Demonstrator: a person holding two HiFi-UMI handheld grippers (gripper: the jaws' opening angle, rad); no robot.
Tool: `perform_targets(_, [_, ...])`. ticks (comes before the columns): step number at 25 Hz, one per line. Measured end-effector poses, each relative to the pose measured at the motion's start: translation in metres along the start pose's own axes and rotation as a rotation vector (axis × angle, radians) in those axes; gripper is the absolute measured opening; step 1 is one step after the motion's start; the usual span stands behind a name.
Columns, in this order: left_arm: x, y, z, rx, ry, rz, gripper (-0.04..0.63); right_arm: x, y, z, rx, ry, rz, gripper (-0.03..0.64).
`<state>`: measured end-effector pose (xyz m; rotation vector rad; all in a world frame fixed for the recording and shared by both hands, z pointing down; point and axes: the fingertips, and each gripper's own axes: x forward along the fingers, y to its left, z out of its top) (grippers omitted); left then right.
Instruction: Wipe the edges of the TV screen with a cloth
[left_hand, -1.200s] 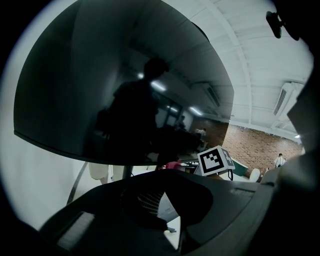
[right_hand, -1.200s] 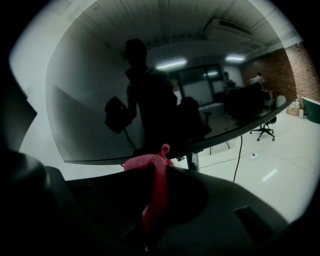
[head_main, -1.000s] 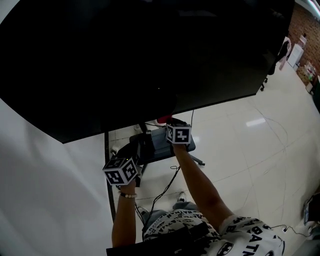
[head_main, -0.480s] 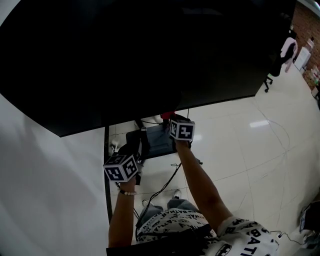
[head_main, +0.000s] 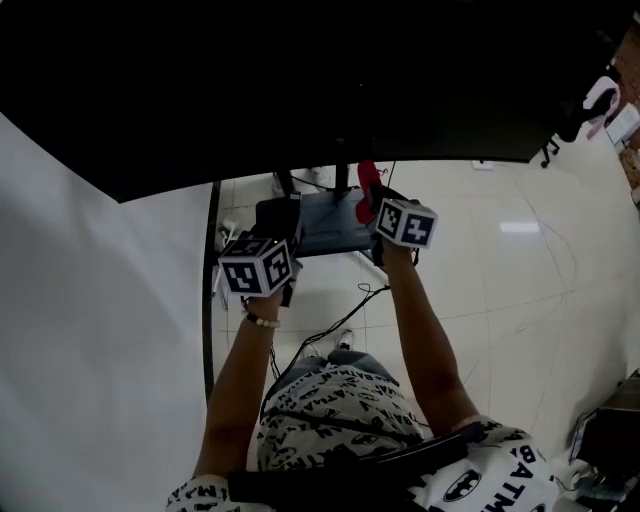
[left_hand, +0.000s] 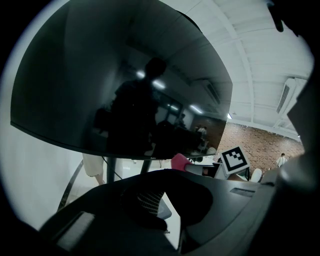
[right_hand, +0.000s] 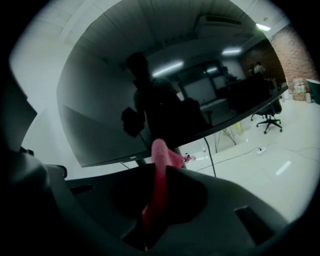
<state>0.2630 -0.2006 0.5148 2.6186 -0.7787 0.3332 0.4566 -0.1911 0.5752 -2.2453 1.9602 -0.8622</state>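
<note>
Your right hand-held gripper is clamped on the red cloth, which stands up close under the bottom edge of the TV screen. Whether it touches can't be told. Your left hand-held gripper is closed and empty, lower and beside it.

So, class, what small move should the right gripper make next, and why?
Probably lift the right gripper slightly to press the red cloth on the TV's bottom edge: its jaws are clamped on the cloth, whose tip reaches that edge, but contact isn't clear.
</note>
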Motion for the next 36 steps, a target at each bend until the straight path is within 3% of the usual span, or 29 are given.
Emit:
perform_targets(3, [-0.006,0.007,0.001,-0.008,-0.028,0.009,-0.006,-0.024,0.023,-0.009,-0.06,-0.001,0.101,0.058])
perform_targets(10, [-0.023,0.013,0.009,0.007,-0.087,0.016,-0.006,-0.071,0.069,0.008,-0.161,-0.047,0.2,0.058])
perform_targets(18, [-0.023,0.001,0.02,0.043,-0.116,-0.027,-0.006,-0.086,0.097,0.034,-0.255,-0.107,0.176,0.057])
perform_targets(30, [-0.042,0.014,0.01,-0.002,-0.108,-0.034,-0.006,-0.089,0.11,0.003,-0.215,-0.07,0.136,0.057])
perform_targets(36, [-0.058,0.027,0.015,0.001,-0.121,0.005,-0.006,-0.08,0.133,-0.006,-0.198,-0.058,0.183,0.057])
